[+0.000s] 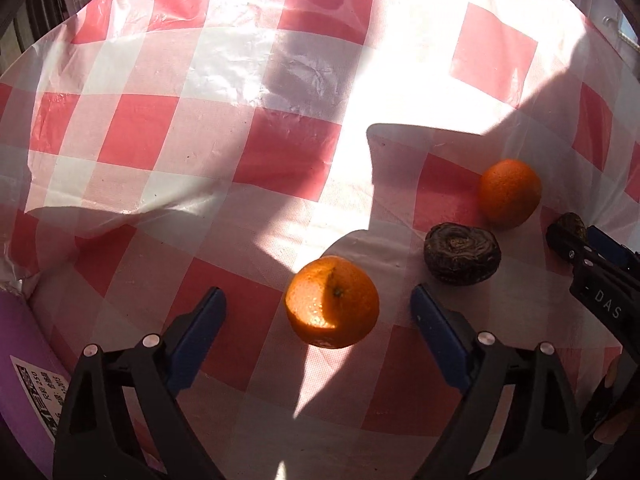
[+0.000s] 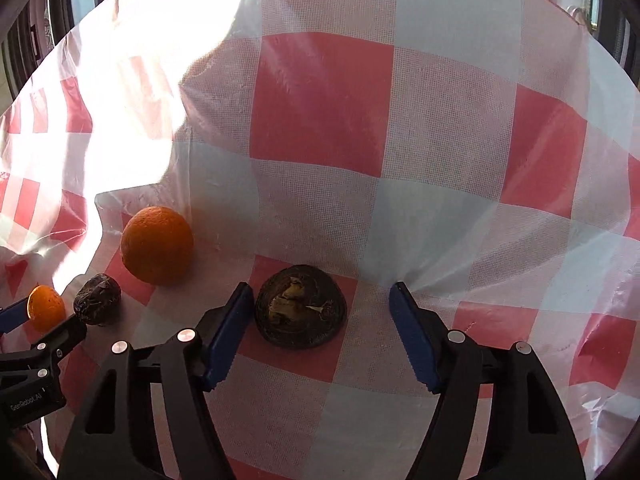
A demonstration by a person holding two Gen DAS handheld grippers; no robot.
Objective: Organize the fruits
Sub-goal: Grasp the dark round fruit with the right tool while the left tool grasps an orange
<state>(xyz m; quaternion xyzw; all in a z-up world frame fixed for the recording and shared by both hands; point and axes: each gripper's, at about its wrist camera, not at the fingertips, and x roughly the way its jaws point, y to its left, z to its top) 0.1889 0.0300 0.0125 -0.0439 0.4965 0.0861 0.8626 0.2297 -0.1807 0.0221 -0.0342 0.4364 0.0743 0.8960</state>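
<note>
1. on the red-and-white checked cloth (image 1: 160, 128), our left gripper (image 1: 318, 300) stands wide around a small orange (image 1: 332, 302), pads clear of it.
2. our right gripper (image 2: 322, 294) brackets a dark wrinkled fruit (image 2: 301, 306), left pad just beside it, right pad apart.
3. between them lie a larger orange (image 2: 157, 245) and another dark fruit (image 2: 97, 299).

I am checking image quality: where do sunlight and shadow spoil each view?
Left wrist view: glare bleaches the checked tablecloth at the upper right; a hard shadow line cuts across the near orange. Right wrist view: glare whitens the upper left; the dark fruit lies in even shade.
</note>
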